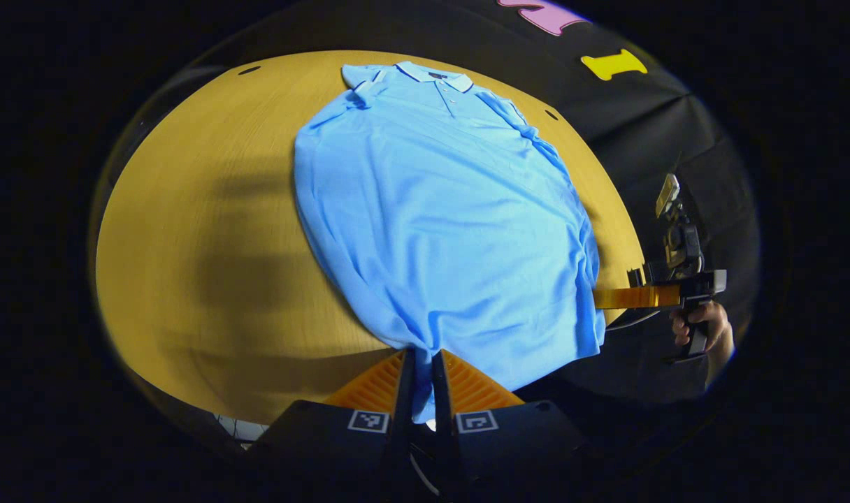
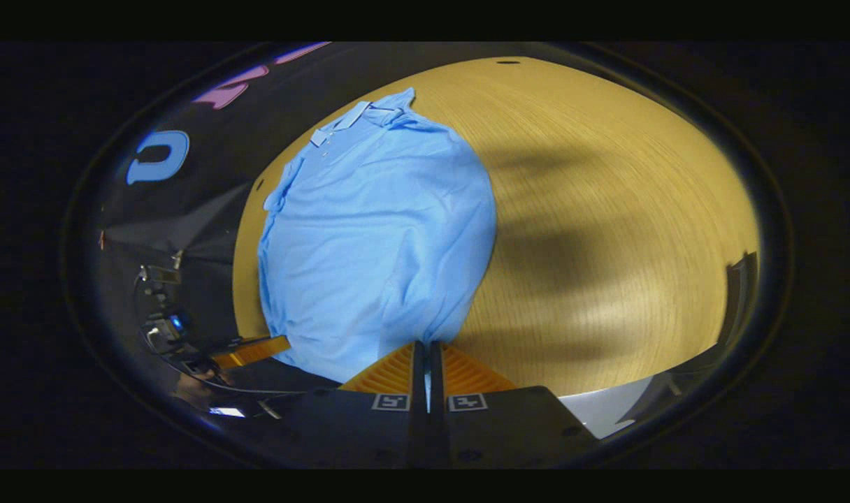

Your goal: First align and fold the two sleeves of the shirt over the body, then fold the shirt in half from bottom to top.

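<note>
A light blue polo shirt (image 1: 439, 209) lies flat on the round wooden table (image 1: 201, 230), collar at the far side and both sleeves folded in by the shoulders. At the near hem my left gripper (image 1: 423, 355) is shut on the cloth, which bunches between its fingers. The right gripper (image 1: 600, 298) pinches the hem's other corner at the table's right edge. In the right gripper view the shirt (image 2: 376, 237) stretches away over the table (image 2: 607, 209), and my right gripper (image 2: 425, 346) is shut on its hem. The left gripper (image 2: 282, 344) holds the hem farther left.
A hand (image 1: 704, 328) holds the right gripper's handle just off the table's right edge. Small dark holes (image 1: 249, 70) mark the tabletop near its far rim. Bare wood spreads left of the shirt, and black cloth hangs behind the table.
</note>
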`<state>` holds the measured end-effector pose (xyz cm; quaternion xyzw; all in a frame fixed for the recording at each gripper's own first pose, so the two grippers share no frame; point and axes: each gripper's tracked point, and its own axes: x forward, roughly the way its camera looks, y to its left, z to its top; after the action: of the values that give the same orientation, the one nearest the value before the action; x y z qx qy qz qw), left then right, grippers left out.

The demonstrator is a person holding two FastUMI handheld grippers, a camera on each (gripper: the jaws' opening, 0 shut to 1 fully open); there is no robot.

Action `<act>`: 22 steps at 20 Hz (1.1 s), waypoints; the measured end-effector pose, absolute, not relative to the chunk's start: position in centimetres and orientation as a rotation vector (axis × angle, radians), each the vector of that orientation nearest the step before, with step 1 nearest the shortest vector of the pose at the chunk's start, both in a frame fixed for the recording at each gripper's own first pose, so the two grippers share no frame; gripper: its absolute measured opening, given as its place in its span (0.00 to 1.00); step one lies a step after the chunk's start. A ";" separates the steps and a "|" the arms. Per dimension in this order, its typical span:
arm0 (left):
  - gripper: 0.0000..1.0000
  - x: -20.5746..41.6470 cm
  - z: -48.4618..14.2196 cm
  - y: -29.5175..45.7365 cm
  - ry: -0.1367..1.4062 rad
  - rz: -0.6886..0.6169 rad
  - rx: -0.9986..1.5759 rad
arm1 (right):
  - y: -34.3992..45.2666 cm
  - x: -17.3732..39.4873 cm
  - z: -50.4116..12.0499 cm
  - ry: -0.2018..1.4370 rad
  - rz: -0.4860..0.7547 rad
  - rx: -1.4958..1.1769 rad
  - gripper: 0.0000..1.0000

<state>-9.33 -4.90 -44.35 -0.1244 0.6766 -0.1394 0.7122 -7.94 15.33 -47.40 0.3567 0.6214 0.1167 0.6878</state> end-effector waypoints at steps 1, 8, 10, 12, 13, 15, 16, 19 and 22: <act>0.19 -9.1 -44.3 -5.0 1.497 -0.307 -0.305 | 15.5 -7.9 -47.4 1.385 0.268 0.858 0.05; 0.07 -8.8 -43.7 -5.0 1.464 -0.353 -0.347 | 17.6 -7.0 -46.5 1.337 0.364 1.058 0.05; 0.07 -8.1 -42.9 -5.5 1.429 -0.382 -0.365 | 18.3 -6.4 -45.3 1.306 0.406 1.137 0.00; 0.07 -7.0 -42.0 -6.0 1.388 -0.397 -0.404 | 18.7 -5.8 -43.8 1.267 0.448 1.206 0.05; 0.07 -6.2 -41.6 -6.3 1.369 -0.403 -0.425 | 18.9 -5.6 -42.7 1.242 0.481 1.244 0.05; 0.07 -5.0 -40.7 -6.6 1.335 -0.410 -0.442 | 19.0 -5.3 -41.1 1.200 0.535 1.280 0.04; 0.07 -4.4 -40.3 -6.7 1.316 -0.415 -0.445 | 19.1 -5.0 -40.4 1.184 0.558 1.296 0.04; 0.07 -2.8 -39.2 -7.3 1.274 -0.430 -0.458 | 19.1 -4.0 -38.7 1.129 0.599 1.322 0.04; 0.07 -1.8 -38.2 -7.8 1.240 -0.434 -0.466 | 18.9 -2.7 -37.3 1.082 0.625 1.348 0.05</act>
<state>-1.82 -7.81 -38.18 -0.2145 0.5711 -0.1997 0.7668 -2.72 18.95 -37.28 0.5832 0.4680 0.2702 0.6065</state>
